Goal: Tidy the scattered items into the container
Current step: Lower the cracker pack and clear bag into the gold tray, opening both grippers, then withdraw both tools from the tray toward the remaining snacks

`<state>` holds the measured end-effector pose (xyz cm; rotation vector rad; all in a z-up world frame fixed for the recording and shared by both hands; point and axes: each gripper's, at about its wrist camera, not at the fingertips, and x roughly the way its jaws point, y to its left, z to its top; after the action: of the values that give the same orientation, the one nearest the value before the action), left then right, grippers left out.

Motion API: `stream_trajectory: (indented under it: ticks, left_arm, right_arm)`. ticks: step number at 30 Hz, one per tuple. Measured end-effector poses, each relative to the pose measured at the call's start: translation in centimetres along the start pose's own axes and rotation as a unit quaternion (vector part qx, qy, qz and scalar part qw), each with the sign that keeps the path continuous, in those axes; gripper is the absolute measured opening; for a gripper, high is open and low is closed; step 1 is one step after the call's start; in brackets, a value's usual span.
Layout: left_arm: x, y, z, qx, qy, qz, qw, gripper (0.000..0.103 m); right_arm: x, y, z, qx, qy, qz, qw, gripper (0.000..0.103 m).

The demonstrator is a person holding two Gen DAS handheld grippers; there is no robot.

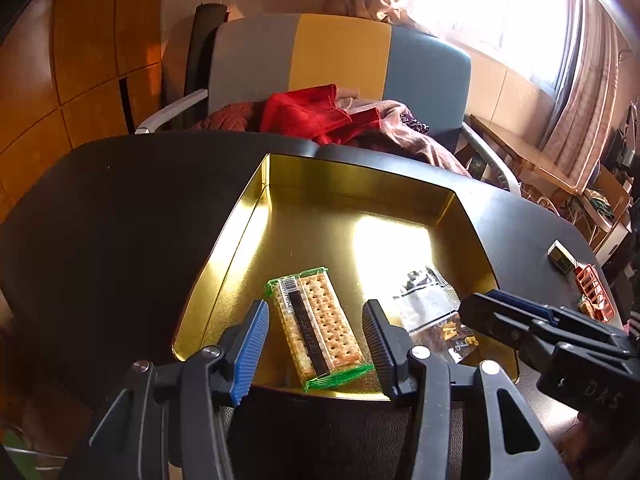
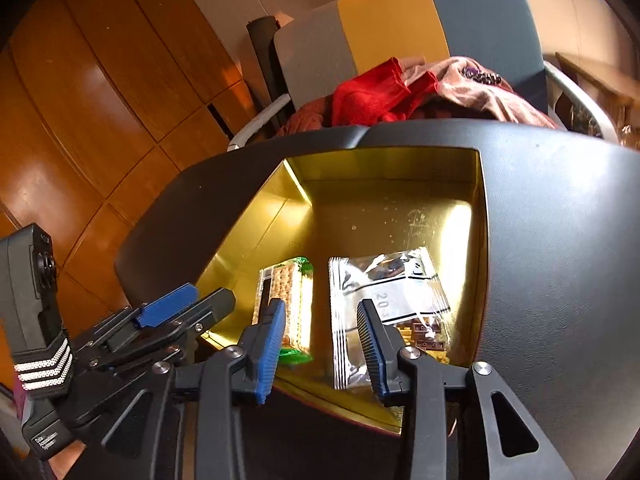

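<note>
A shallow gold tin (image 1: 352, 176) (image 2: 384, 168) sits on the black table (image 1: 120, 220). In it lie a green-edged cracker pack (image 1: 320, 312) (image 2: 290, 288) and a silver and clear packet (image 1: 428, 304) (image 2: 388, 288) with small yellow and brown pieces. My left gripper (image 1: 316, 344) hovers open over the tin's near edge, the cracker pack lying loose between its fingers. My right gripper (image 2: 322, 344) is open above the packet's near end, and its pads do not press on it. Each gripper also shows in the other's view: the right gripper (image 1: 520, 316), the left gripper (image 2: 180, 308).
On the table right of the tin lie a small dark box (image 1: 562, 256) and an orange-red wire-like item (image 1: 596, 292). Behind the table stands a grey, yellow and blue chair (image 1: 340, 52) heaped with red and brown clothes (image 1: 312, 112). Wooden cabinets (image 1: 80, 40) fill the left.
</note>
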<state>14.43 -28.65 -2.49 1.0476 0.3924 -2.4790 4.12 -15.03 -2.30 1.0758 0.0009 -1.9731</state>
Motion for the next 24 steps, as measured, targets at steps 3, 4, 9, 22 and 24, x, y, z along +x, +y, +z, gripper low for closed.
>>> stream_trajectory:
  ticks: [3, 4, 9, 22, 24]
  left_arm:
    - [-0.3, -0.6, 0.0, 0.01, -0.005, 0.001, 0.9999, 0.05]
    - [-0.5, -0.9, 0.0, 0.014, -0.008, 0.001, 0.9999, 0.051]
    - [-1.0, -3.0, 0.0, 0.039, -0.016, -0.008, 0.9991, 0.056]
    - [-1.4, -11.7, -0.9, 0.129, -0.011, -0.079, 0.9885, 0.058]
    - [-1.4, -13.2, -1.2, 0.144, -0.009, -0.089, 0.9854, 0.058]
  right_arm:
    - [-0.7, 0.1, -0.1, -0.009, -0.012, -0.02, 1.0, 0.045]
    - [-1.0, 0.0, -0.2, -0.01, -0.017, -0.028, 0.999, 0.049]
    - [-3.0, -1.5, -0.8, 0.002, -0.041, -0.063, 0.997, 0.059]
    - [-10.0, -10.5, -5.0, 0.098, -0.068, -0.14, 0.983, 0.06]
    - [-11.6, -12.2, -5.9, 0.117, -0.075, -0.159, 0.977, 0.06]
